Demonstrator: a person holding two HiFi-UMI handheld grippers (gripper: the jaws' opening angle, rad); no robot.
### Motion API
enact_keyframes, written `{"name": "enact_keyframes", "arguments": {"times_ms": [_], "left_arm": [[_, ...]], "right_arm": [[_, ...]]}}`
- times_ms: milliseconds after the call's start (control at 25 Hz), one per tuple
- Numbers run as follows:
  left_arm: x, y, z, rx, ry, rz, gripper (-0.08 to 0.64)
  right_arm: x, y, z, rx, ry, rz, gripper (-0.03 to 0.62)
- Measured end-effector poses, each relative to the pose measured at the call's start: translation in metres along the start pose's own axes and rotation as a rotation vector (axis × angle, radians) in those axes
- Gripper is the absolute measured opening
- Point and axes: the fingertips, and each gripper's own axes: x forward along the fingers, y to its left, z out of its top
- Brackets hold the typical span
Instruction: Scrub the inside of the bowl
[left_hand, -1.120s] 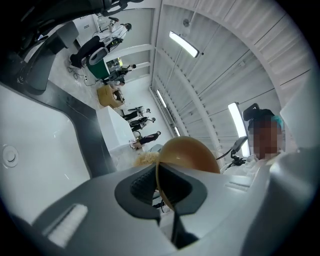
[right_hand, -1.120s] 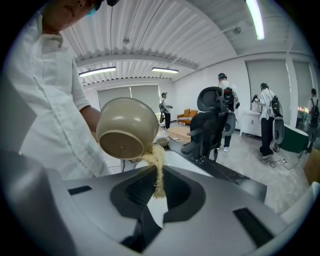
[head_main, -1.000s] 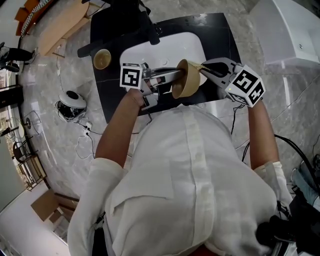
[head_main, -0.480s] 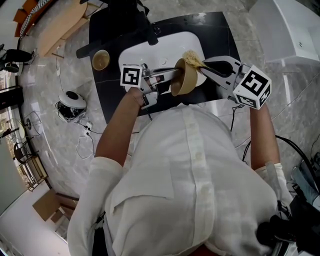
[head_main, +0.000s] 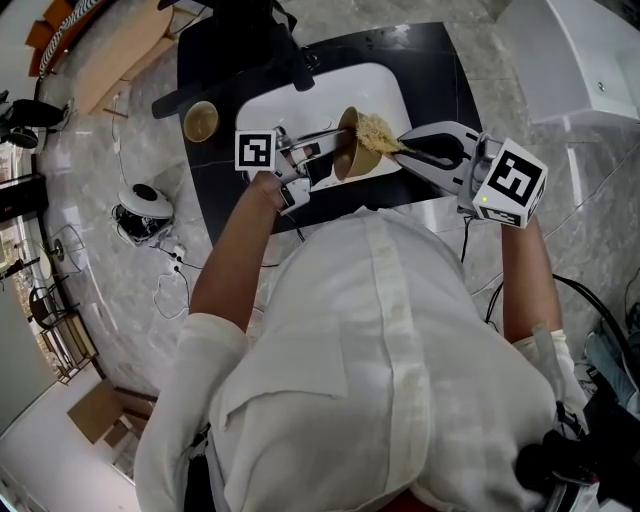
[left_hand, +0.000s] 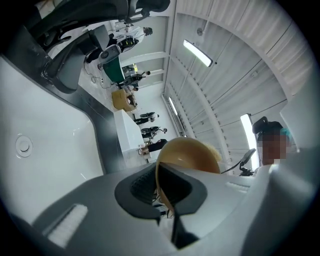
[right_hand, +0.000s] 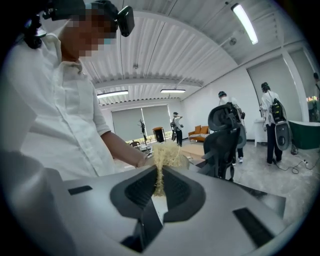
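A tan wooden bowl (head_main: 352, 160) is held on its side above the white sink (head_main: 290, 100), its mouth turned right. My left gripper (head_main: 338, 152) is shut on the bowl's rim; in the left gripper view the bowl (left_hand: 192, 154) rises from between the jaws. My right gripper (head_main: 400, 145) is shut on a pale fibrous scrubber (head_main: 376, 131), which presses into the bowl's mouth. In the right gripper view the scrubber (right_hand: 165, 159) sticks up from the closed jaws.
A second small wooden bowl (head_main: 201, 119) sits on the black counter (head_main: 205, 190) left of the sink. A dark faucet (head_main: 290, 50) stands behind the basin. A white unit (head_main: 580, 60) is at the upper right. Cables and a round device (head_main: 143, 203) lie on the floor.
The bowl has been lifted a little and turned, so its mouth faces the scrubber more. The right gripper has swung lower and right, and the scrubber now sits in the bowl's mouth.
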Motion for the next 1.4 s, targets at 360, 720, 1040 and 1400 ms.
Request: {"name": "enact_keyframes", "arguments": {"times_ms": [360, 720, 1040, 1400], "left_arm": [[-0.009, -0.011, 0.016, -0.052, -0.126, -0.047, 0.012], [-0.001, -0.029, 0.013, -0.052, -0.088, -0.123, 0.012], [0.006, -0.036, -0.004, 0.001, 0.005, -0.120, 0.012], [0.010, -0.030, -0.016, 0.043, 0.092, -0.086, 0.012]], "right_arm": [[0.024, 0.038, -0.014, -0.008, 0.036, 0.142, 0.031], [0.040, 0.023, -0.051, 0.026, 0.126, 0.132, 0.031], [0.040, -0.011, -0.083, 0.001, 0.283, 0.006, 0.031], [0.026, -0.046, -0.077, 0.027, 0.266, -0.130, 0.031]]}}
